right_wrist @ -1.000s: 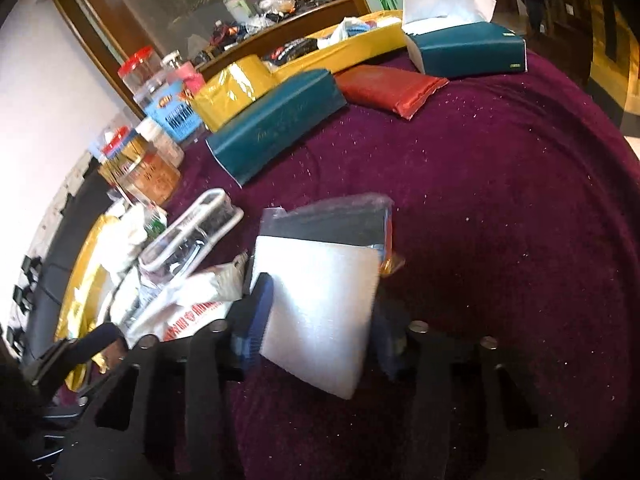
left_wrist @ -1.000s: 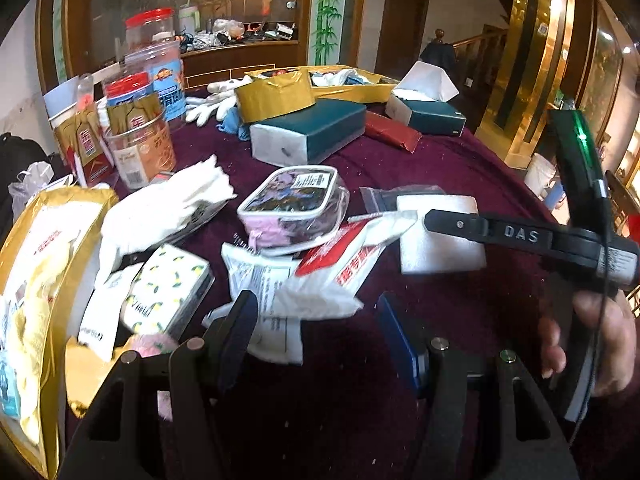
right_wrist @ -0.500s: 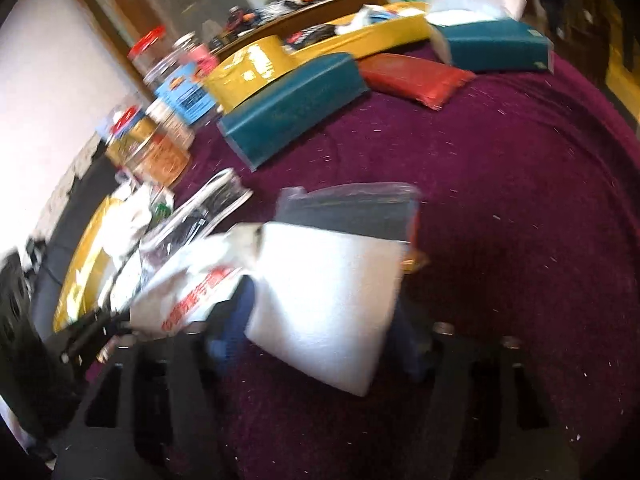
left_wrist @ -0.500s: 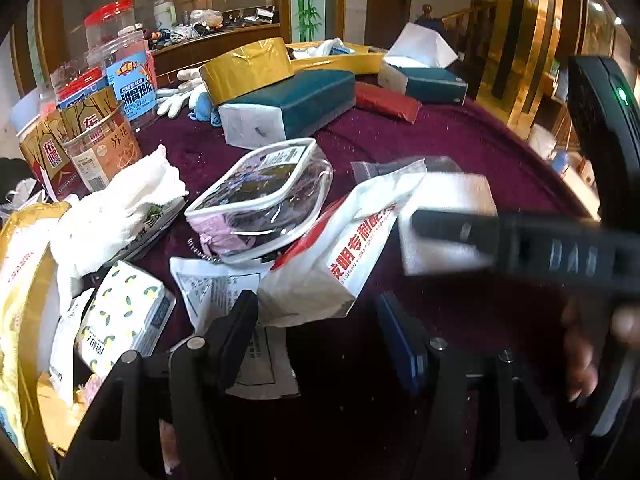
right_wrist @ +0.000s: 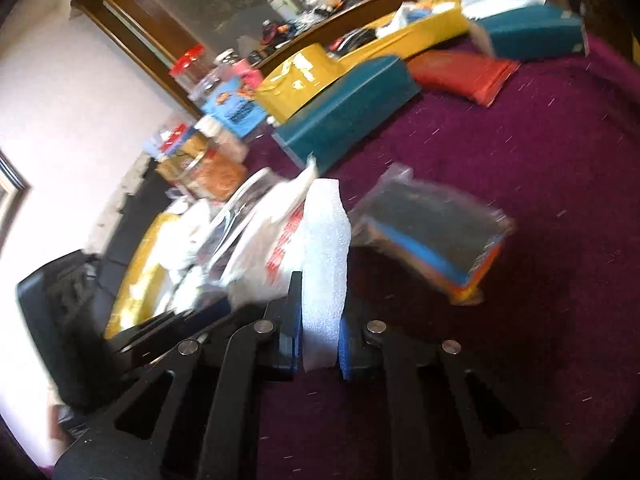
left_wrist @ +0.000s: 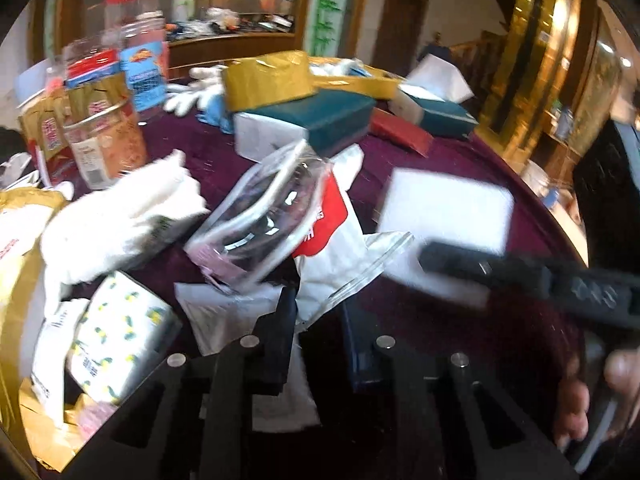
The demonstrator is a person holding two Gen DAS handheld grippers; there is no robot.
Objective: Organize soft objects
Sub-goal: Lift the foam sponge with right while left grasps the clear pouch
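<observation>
White foam block (right_wrist: 325,264) pinched edge-on between the blue pads of the right gripper (right_wrist: 319,338), standing upright, lower end at the maroon tablecloth (right_wrist: 520,152); same block seen flat-faced from the left view (left_wrist: 444,216), right of centre; left gripper (left_wrist: 320,336) clamped on the clear edge of a red-and-white plastic packet (left_wrist: 332,240), tilted up toward the far left; clear zip pouch (left_wrist: 260,220) leaning against that packet, just left of it; dark sponge in a clear wrapper (right_wrist: 432,236) lying just right of the foam; teal tissue pack (right_wrist: 348,108) further back; lemon-print tissue pack (left_wrist: 116,336) near left; jars (left_wrist: 104,136) far left.
</observation>
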